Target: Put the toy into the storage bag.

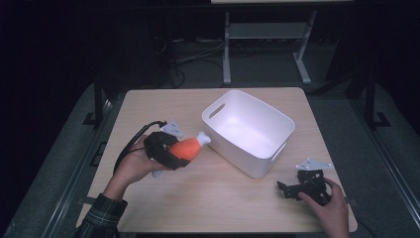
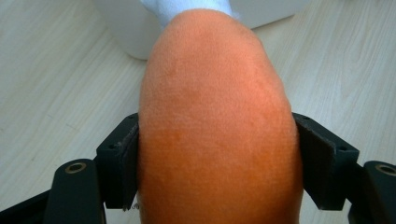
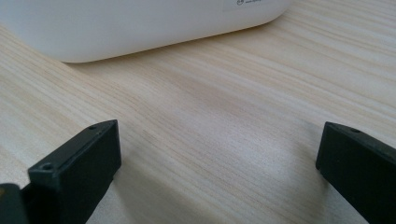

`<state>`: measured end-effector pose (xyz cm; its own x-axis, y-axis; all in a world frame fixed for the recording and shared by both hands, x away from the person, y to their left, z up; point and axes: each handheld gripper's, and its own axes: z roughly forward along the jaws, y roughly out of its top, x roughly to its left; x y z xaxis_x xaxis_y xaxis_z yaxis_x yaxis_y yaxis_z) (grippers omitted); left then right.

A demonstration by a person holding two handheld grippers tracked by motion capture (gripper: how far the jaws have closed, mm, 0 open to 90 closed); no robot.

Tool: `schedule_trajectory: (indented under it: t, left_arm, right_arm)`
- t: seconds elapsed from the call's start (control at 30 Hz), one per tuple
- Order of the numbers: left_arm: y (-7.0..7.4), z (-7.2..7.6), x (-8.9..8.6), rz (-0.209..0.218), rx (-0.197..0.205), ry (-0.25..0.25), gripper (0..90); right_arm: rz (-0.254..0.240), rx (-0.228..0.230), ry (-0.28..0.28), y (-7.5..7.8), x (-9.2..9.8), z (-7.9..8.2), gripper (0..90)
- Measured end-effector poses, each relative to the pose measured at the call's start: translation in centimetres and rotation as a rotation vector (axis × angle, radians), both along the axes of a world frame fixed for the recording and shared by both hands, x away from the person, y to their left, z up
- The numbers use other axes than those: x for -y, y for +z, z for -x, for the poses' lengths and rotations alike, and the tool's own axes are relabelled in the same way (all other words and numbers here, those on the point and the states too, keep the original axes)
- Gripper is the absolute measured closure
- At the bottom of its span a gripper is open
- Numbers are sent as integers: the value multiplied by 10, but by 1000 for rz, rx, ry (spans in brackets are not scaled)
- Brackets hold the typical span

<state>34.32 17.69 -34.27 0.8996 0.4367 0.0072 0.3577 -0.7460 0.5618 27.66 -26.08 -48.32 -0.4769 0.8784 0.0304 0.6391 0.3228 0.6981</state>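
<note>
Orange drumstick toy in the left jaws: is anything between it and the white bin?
Nothing visible. The left gripper holds the drumstick toy just left of the white bin, white tip toward the near rim. Only bare table lies between them. The right gripper is off to the side.
</note>
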Motion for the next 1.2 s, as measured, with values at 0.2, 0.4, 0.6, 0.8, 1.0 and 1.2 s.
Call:
schedule_trajectory:
  t: [0.2,0.4,0.6,0.8,1.0,1.2]
  left_arm:
    - [10,-3,3,6,11,-2,255]
    - [17,-7,6,-1,21,-16,255]
    - [24,-12,8,-2,25,-22,255]
    - [29,-16,11,5,26,-24,255]
    - [37,-20,17,9,35,-31,255]
    - [45,-29,26,2,49,-36,255]
  right_arm:
    - [2,2,0,0,0,0,0]
    - [1,1,-1,0,0,0,0]
    - [0,-1,-1,0,0,0,0]
    - [0,0,0,0,0,0,0]
    - [0,0,0,0,0,0,0]
    - [0,0,0,0,0,0,0]
